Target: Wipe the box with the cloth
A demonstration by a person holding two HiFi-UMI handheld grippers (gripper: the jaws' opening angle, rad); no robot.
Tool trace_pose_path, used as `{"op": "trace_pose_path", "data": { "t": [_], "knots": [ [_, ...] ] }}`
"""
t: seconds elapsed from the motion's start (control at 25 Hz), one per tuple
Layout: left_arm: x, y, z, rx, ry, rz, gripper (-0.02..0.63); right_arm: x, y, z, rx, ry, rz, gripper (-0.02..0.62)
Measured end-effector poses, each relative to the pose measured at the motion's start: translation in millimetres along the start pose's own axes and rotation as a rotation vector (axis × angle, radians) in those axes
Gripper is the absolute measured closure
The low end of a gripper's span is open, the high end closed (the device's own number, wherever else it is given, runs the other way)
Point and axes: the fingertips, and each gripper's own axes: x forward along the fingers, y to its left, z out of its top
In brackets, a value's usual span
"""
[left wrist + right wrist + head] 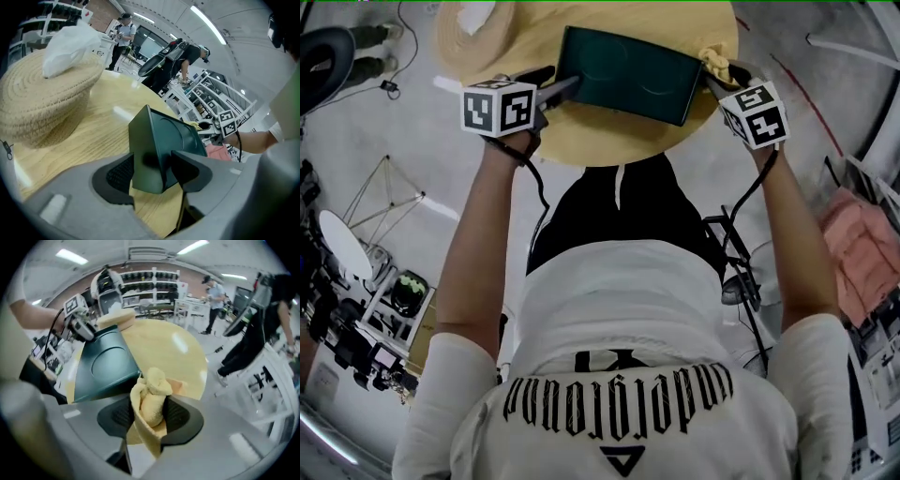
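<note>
Surface (609, 141): round, light wood.
Box (628, 75): dark green, flat on the surface, between the two grippers.
Basket (42, 108): woven, at the far left of the surface, with a white bag (70, 44) on top.
Left gripper (161, 164): fingers clenched on the box's near left corner.
Right gripper (150, 404): fingers grasping the cloth.
Cloth (154, 385): yellow, bunched up, right at the box's right end.

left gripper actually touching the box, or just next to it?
Touching. The left gripper view shows the left gripper with both jaws pressed on the near corner of the box, with no gap on either side.
</note>
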Motion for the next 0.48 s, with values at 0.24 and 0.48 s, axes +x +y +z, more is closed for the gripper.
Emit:
{"op": "trace_pose_path", "data": {
  "t": [0.24, 0.48],
  "knots": [
    [-2, -4, -3, 0.034, 0.0, 0.02, 0.339, -10, 18, -20, 0.238, -0.056, -0.1, 0.446],
    [1, -6, -3, 0.056, 0.004, 0.009, 0.341, -10, 24, -24, 0.199, -0.051, -0.141, 0.448]
  ]
}}
